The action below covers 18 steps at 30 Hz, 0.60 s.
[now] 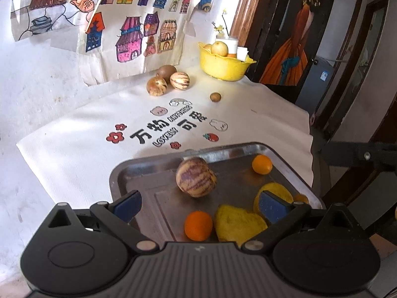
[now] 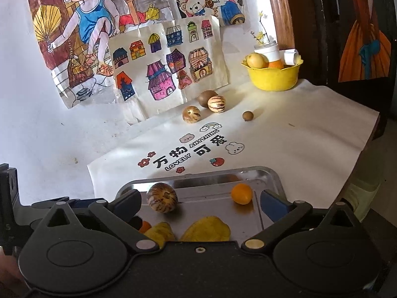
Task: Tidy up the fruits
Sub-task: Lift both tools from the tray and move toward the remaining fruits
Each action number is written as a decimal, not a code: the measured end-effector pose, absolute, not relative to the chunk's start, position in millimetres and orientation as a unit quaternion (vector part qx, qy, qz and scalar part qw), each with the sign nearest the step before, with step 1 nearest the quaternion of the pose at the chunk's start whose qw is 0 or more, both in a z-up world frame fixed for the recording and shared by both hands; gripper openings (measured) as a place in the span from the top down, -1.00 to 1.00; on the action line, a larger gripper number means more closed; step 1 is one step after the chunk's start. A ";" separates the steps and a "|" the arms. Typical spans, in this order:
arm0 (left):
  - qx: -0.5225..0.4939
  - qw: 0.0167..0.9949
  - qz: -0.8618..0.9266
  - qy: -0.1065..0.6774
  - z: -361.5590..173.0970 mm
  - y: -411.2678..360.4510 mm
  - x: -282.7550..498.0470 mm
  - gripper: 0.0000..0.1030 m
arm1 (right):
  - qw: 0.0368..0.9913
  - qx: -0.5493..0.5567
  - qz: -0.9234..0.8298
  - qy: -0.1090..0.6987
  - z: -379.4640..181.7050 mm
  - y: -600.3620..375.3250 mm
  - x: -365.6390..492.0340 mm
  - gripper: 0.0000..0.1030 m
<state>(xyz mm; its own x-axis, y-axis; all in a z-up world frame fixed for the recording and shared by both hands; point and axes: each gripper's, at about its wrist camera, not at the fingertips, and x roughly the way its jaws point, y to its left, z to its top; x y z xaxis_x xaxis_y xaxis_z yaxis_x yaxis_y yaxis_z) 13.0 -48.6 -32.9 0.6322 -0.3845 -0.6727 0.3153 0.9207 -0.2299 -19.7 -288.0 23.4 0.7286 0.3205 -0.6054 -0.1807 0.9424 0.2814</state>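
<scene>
**Both tongs hang open over the tray, next pick undecided**

The left gripper (image 1: 198,207) spreads wide and empty, striped melon (image 1: 196,180) at twelve o'clock, on the metal tray (image 1: 148,168). The right gripper (image 2: 199,204) gapes empty too, small orange (image 2: 241,193) at one o'clock. Loose fruits (image 2: 215,103) wait far off, yellow bowl (image 2: 273,79) beyond. Best approach: centre on the fruit, close gently; round fruit likely rolls.

Four striped melons (image 1: 196,180), two oranges (image 1: 198,225)
</scene>
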 end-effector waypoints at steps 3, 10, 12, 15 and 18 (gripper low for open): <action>-0.054 0.903 -0.190 0.381 -30.7 -44.1 19.9 -0.99 | 0.921 0.105 0.141 0.348 23.5 -285.9 -13.6 -0.99; -0.064 0.909 -0.175 0.372 -24.0 -35.1 44.5 -0.99 | 0.922 0.106 0.141 0.344 26.4 -286.6 4.1 -0.99; -0.062 0.911 -0.171 0.370 -21.7 -34.7 53.3 -0.99 | 0.923 0.105 0.141 0.343 28.2 -288.1 10.3 -0.99; -0.057 0.912 -0.167 0.370 -19.4 -35.2 68.1 -0.99 | 0.924 0.102 0.141 0.342 30.5 -289.5 19.8 -0.99; -0.051 0.914 -0.163 0.367 -16.7 -37.4 83.9 -0.99 | 0.924 0.096 0.141 0.343 32.6 -290.2 31.6 -0.99</action>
<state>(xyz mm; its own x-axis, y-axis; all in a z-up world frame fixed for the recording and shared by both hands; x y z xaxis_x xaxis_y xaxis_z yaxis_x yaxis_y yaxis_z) 83.9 -37.4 -16.7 0.6774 -0.3355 -0.6547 0.2612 0.9416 -0.2124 31.6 -290.2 32.6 0.7250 0.3271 -0.6061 -0.1951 0.9415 0.2748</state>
